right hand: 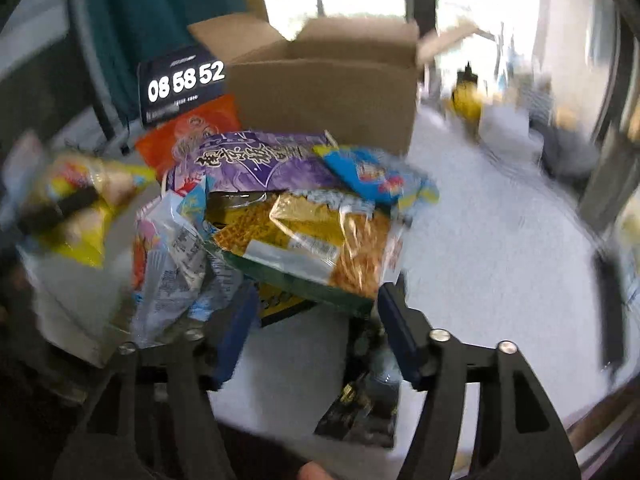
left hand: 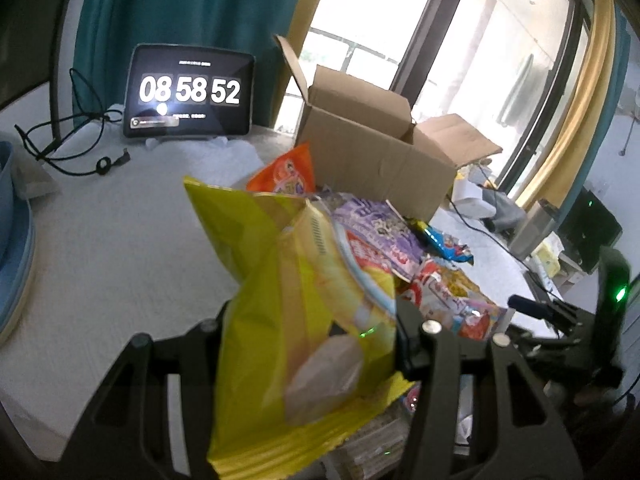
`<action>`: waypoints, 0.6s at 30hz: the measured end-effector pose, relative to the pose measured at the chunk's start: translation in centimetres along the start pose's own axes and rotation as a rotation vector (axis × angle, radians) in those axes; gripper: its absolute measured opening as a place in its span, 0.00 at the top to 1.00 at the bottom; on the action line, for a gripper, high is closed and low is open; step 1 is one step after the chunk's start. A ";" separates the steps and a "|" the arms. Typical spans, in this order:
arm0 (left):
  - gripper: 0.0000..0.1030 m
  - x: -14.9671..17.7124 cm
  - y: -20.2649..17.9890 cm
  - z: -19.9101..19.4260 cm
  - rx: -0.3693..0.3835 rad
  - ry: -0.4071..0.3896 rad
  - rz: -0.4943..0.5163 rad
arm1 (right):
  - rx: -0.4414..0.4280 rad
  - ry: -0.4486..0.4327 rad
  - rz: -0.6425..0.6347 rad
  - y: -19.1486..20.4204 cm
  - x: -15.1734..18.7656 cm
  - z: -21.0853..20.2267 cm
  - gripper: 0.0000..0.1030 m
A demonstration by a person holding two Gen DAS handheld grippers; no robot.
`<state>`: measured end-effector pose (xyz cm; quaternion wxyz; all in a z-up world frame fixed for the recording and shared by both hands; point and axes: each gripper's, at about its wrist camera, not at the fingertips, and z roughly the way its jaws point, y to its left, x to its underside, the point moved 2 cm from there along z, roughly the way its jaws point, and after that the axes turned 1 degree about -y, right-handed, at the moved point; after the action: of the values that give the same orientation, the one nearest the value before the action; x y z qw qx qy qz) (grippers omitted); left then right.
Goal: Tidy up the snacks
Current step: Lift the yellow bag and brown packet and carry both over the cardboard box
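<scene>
My left gripper (left hand: 312,340) is shut on a yellow chip bag (left hand: 280,280) and holds it upright above the white table; the bag hides the left finger. Behind it lies a pile of snacks: an orange bag (left hand: 288,172), a purple bag (left hand: 380,228), a blue packet (left hand: 444,240) and a red-and-white pack (left hand: 452,300). An open cardboard box (left hand: 372,152) stands behind the pile. My right gripper (right hand: 318,320) is open, its blue pads (right hand: 240,320) just short of a green-and-gold noodle pack (right hand: 304,236). A black packet (right hand: 360,408) lies under it. The yellow bag (right hand: 80,208) shows at the left, blurred.
A tablet clock (left hand: 188,92) stands at the back left, with black cables (left hand: 72,144) beside it. A blue basin (left hand: 12,240) sits at the left edge. More cables and devices (left hand: 480,200) crowd the right end of the table (left hand: 120,240). The cardboard box (right hand: 328,92) faces the right gripper.
</scene>
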<state>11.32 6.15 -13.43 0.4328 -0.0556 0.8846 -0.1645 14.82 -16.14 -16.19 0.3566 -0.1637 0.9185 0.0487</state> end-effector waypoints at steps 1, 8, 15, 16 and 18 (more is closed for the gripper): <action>0.46 0.0 0.2 -0.1 0.002 -0.003 -0.002 | 0.032 -0.006 -0.051 0.6 0.0 0.4 0.34; 0.46 -0.3 1.5 -0.9 -0.006 -0.023 -0.024 | 0.211 -0.052 -0.259 2.8 -1.1 2.9 0.33; 0.46 -1.4 1.1 -1.0 -0.007 -0.048 -0.006 | 0.248 -0.097 -0.287 2.1 -3.8 4.0 0.35; 0.46 -1.6 1.1 -1.0 -0.011 -0.052 -0.001 | 0.240 -0.090 -0.298 2.2 -3.8 4.2 0.36; 0.46 -1.8 1.0 -1.3 -0.015 -0.065 0.001 | 0.192 -0.068 -0.329 2.4 -3.3 3.8 0.36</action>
<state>11.49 7.83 -11.64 0.4607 -0.0637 0.8714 -0.1560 18.70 -12.22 -16.84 0.4044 -0.2752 0.8672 -0.0925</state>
